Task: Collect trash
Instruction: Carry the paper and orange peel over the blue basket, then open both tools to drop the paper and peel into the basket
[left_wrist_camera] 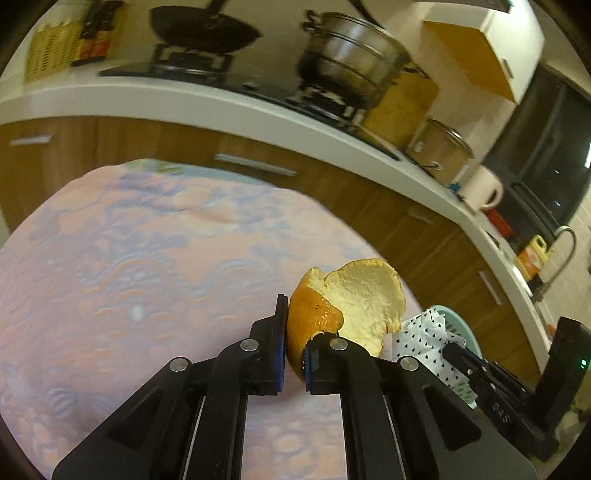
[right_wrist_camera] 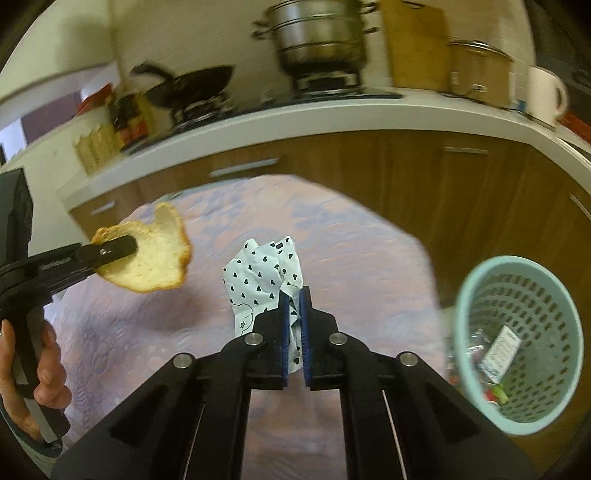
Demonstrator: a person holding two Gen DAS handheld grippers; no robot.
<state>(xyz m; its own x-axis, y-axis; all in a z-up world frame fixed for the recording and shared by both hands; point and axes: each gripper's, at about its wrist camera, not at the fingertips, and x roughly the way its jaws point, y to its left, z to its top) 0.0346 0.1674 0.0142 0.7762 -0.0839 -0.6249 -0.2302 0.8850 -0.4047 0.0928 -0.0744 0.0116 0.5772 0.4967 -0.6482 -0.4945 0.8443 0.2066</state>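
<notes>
My left gripper (left_wrist_camera: 294,334) is shut on a piece of orange peel (left_wrist_camera: 347,302) and holds it above the pink patterned tablecloth (left_wrist_camera: 147,258). The peel and the left gripper also show at the left of the right wrist view (right_wrist_camera: 151,258). My right gripper (right_wrist_camera: 294,314) is shut on a crumpled white wrapper with black hearts (right_wrist_camera: 262,273), lifted over the cloth. That wrapper also shows in the left wrist view (left_wrist_camera: 424,339). A light teal perforated trash basket (right_wrist_camera: 517,343) stands at the right beside the table, with several scraps inside.
A white kitchen counter (left_wrist_camera: 221,99) with wooden cabinets runs behind the table. On it are a black pan (left_wrist_camera: 203,29), a steel steamer pot (left_wrist_camera: 351,59), a lidded pot (left_wrist_camera: 439,147) and a white mug (left_wrist_camera: 484,188). The sink tap (left_wrist_camera: 561,254) is at far right.
</notes>
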